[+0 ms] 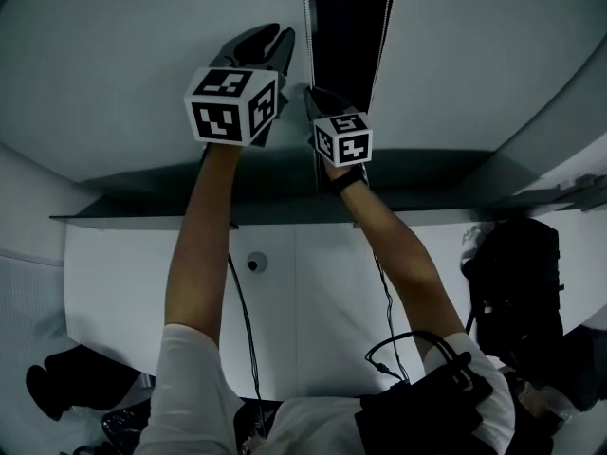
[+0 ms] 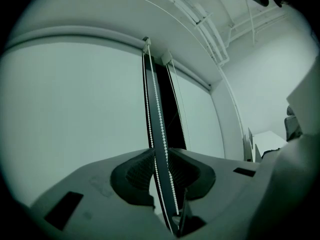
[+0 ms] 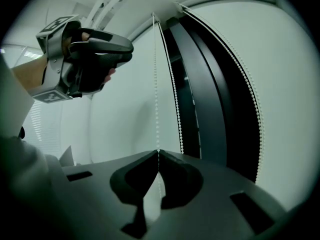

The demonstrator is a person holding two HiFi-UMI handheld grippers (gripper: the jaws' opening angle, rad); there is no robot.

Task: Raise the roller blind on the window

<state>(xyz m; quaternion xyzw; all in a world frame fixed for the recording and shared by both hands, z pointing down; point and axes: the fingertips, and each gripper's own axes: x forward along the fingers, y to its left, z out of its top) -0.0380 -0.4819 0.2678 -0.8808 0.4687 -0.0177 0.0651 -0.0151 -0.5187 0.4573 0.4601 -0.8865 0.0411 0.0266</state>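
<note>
Evidently the step in hand is a hand-over-hand haul on the bead chain. The right gripper [image 3: 158, 152] is closed, its tips pinching one strand of the chain [image 3: 155, 84] right where the strand meets the jaws. The left gripper [image 2: 159, 152] sits higher up. Its jaws are slightly apart, with chain running through the gap and neither pad pressing on it.

To do this well, the right gripper should draw its strand straight down along the line in which the chain hangs. The pull should be steady, not a jerk, so the beads stay seated in the clutch overhead. The left gripper is best used as a loose guide and should clamp high on the same strand before the right one lets go, or the blind may slip back. The other strand has to stay free to run upward. The pictures do not show which strand lifts the blind.

Behind the chain, the blind [image 2: 75, 109] hangs as a broad pale sheet covering its pane, apparently down close to the sill. A second blind [image 2: 200, 119] hangs just past a dark gap [image 2: 169, 109] and has its own chain, which should be left alone.

The only container in sight is a black bag [image 1: 512, 292] below the sill to the right, and its contents cannot be seen.
</note>
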